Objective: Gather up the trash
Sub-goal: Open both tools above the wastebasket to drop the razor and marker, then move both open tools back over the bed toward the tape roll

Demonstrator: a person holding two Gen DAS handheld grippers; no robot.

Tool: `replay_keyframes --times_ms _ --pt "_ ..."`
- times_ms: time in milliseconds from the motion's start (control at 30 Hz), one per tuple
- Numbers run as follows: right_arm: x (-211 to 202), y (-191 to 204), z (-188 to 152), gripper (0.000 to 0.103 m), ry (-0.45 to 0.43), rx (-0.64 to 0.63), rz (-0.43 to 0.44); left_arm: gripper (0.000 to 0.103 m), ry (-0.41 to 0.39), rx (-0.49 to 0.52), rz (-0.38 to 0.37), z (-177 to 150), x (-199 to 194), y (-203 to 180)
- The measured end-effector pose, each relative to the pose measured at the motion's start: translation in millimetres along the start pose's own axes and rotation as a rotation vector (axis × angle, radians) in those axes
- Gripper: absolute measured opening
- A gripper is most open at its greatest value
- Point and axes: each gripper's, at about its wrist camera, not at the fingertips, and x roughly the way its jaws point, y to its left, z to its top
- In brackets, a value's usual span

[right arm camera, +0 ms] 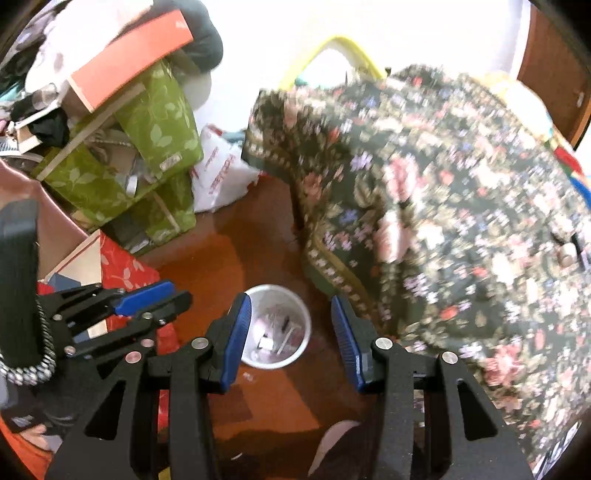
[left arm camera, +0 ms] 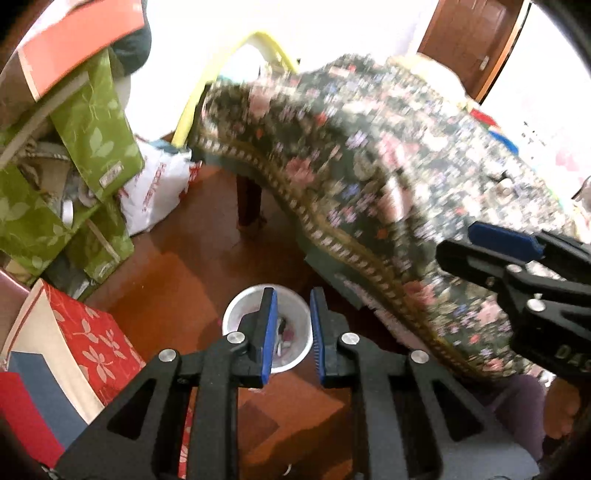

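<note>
Both views are bright. The white wall (left arm camera: 332,26) is overexposed. The floral cloth (right arm camera: 443,206) shows motion blur. Fisheye distortion bends the edges; corners are dark.

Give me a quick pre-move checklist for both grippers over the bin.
1. Left gripper empty: ok, jaws slightly apart, nothing between.
2. Right gripper empty: ok, jaws wide open.
3. White bin in view below both: ok, upright on the floor, scraps inside.
4. Gap between the two grippers: ok, apart in both views.
5. Floral cloth away from bin: ok, beside it, not over the rim.
6. Next trash item found: cannot tell, cloth top blurred.
</note>
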Motion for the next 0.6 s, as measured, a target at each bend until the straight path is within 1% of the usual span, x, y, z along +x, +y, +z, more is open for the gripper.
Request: replay_keyframes --times_ms 100,233,300,467,500,533,567,600 --pt "-29 -4 -4 0.042 -0.075 0.006 -0.007 0.016 -0.072 0.003 -0.012 3 -33 -12" --pt "-70 -10 -10 0.042 -0.174 0.010 -0.032 0.016 -0.161 0.034 -0.009 4 -72 -32" --pt "-90 -14 -14 0.042 -0.223 0.015 -0.037 0.016 -0.204 0.051 -0.020 3 -92 -44" --pt "-136 -28 -27 0.042 -0.322 0.029 -0.058 0.016 -0.273 0.109 -0.049 1 -129 -79" --pt "-146 -32 -30 0.042 -0.345 0.036 -0.070 0.018 -0.282 0.120 -0.053 1 -134 -85" --pt "-153 -34 -33 0.042 -0.361 0.040 -0.078 0.032 -0.290 0.127 -0.056 1 -139 -92" --pt "-162 -38 -36 0.042 -0.377 0.046 -0.092 0.044 -0.295 0.129 -0.060 1 -145 -98" --pt "-171 -43 -39 0.042 -0.391 0.053 -0.106 0.065 -0.309 0.124 -0.065 0 -151 -105"
